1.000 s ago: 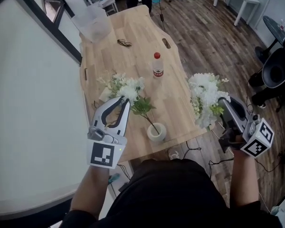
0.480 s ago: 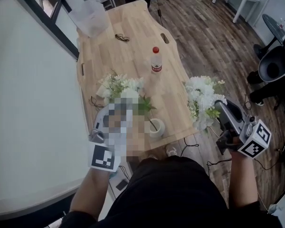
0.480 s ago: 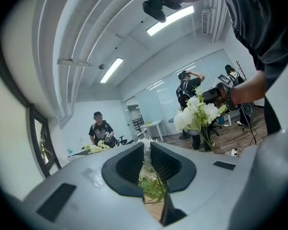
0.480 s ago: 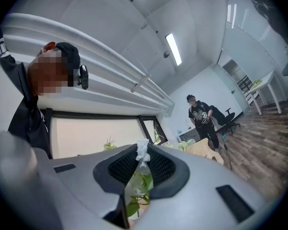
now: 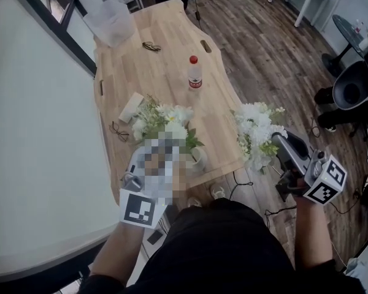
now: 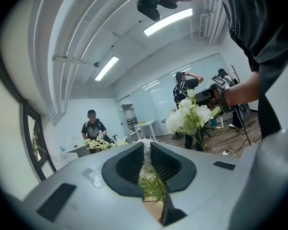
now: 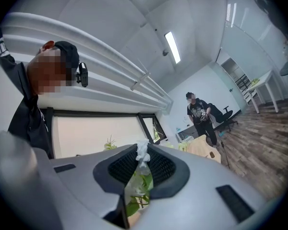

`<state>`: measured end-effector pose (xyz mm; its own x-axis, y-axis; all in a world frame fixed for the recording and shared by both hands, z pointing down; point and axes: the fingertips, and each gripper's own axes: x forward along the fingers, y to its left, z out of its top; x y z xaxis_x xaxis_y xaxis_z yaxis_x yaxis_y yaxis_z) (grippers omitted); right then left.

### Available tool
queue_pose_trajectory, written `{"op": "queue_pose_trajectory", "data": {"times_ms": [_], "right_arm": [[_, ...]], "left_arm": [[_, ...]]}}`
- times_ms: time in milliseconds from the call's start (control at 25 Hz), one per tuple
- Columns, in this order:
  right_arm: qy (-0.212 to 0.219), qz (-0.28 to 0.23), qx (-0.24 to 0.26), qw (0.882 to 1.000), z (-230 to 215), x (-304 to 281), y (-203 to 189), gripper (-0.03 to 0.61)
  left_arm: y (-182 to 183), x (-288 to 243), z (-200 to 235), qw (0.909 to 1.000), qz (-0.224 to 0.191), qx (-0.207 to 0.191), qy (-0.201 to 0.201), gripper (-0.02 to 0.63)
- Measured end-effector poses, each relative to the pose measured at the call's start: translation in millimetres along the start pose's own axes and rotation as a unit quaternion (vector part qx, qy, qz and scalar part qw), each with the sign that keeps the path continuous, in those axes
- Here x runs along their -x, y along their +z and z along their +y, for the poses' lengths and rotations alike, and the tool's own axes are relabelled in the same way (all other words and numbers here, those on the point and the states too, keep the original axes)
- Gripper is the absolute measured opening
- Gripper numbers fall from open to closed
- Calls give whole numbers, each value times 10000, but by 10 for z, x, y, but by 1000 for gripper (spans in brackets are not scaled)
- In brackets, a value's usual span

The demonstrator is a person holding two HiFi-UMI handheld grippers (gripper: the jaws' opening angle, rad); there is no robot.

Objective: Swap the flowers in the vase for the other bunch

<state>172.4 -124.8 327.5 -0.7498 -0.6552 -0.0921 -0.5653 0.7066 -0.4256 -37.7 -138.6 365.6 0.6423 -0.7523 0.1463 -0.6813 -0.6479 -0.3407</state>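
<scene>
My left fingers [image 6: 127, 164] pinch the bunch [image 5: 165, 118] in the vase [image 5: 200, 158], at the bench's [image 5: 165, 60] front edge. My right fingers [image 7: 161, 169] grip the other bunch [image 5: 254, 127].

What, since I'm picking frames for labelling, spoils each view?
Left gripper view: fisheye bending, blown-out ceiling lights, soft flowers between the left gripper's jaws. Right gripper view: same bending, bright window behind the bunch. Head view: sharp, evenly lit, but a mosaic patch hides the left jaws and part of the vase.
</scene>
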Motion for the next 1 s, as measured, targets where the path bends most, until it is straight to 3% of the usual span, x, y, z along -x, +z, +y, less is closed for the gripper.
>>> {"op": "queue_pose_trajectory", "data": {"times_ms": [160, 560, 1000], "right_arm": [[-59, 17, -40, 10000, 69, 166, -76, 78], [-116, 46, -33, 9999, 83, 172, -63, 78], [-79, -68, -43, 9999, 106, 182, -47, 78]], "left_arm": [[-60, 48, -241, 9998, 2, 156, -116, 44], [-347, -73, -349, 9982, 206, 522, -209, 44], [-337, -76, -519, 9961, 83, 783, -400, 45]]}}
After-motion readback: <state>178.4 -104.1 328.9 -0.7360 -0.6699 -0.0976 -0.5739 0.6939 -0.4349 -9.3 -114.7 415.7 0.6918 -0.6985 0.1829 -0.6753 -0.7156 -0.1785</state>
